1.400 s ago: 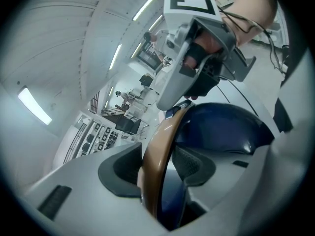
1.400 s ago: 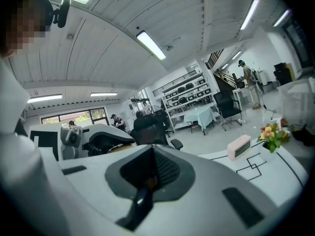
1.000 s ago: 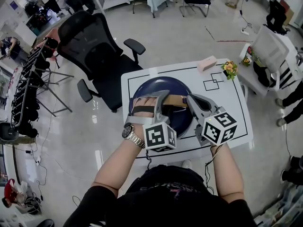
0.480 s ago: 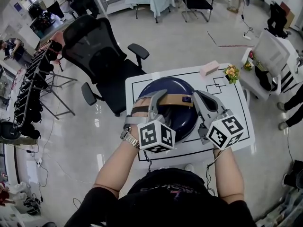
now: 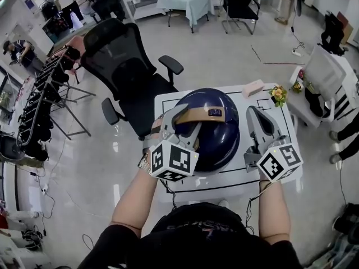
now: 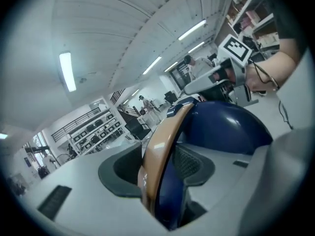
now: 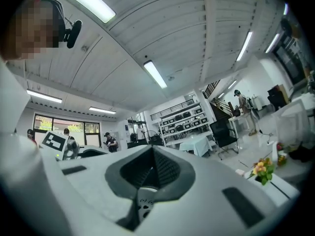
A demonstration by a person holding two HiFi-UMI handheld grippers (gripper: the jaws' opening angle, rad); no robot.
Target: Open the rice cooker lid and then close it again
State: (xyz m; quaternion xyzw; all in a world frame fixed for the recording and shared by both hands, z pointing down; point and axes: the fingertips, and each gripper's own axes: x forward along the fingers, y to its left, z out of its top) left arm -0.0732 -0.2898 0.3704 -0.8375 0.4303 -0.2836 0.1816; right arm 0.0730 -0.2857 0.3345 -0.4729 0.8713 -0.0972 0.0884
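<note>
The dark blue rice cooker (image 5: 216, 139) stands on the white table (image 5: 280, 116). Its tan handle (image 5: 197, 114) arches over the domed lid. My left gripper (image 5: 180, 121) is shut on the left part of that handle. In the left gripper view the tan handle (image 6: 158, 161) runs between the jaws, with the blue lid (image 6: 221, 127) behind it. My right gripper (image 5: 256, 115) hovers shut and empty just right of the cooker, apart from it. The right gripper view shows its jaws (image 7: 150, 173) closed on nothing. Whether the lid has parted from the body is hidden.
A pink box (image 5: 253, 87) and a small flower bunch (image 5: 279, 94) sit at the table's far right corner. A black office chair (image 5: 126, 66) stands behind the table on the left. The table's front edge is close to my body.
Both grippers have risen. The left one came up with the handle, and the blue dome looks larger and closer. The right gripper has drawn off the cooker's top to its right side.
</note>
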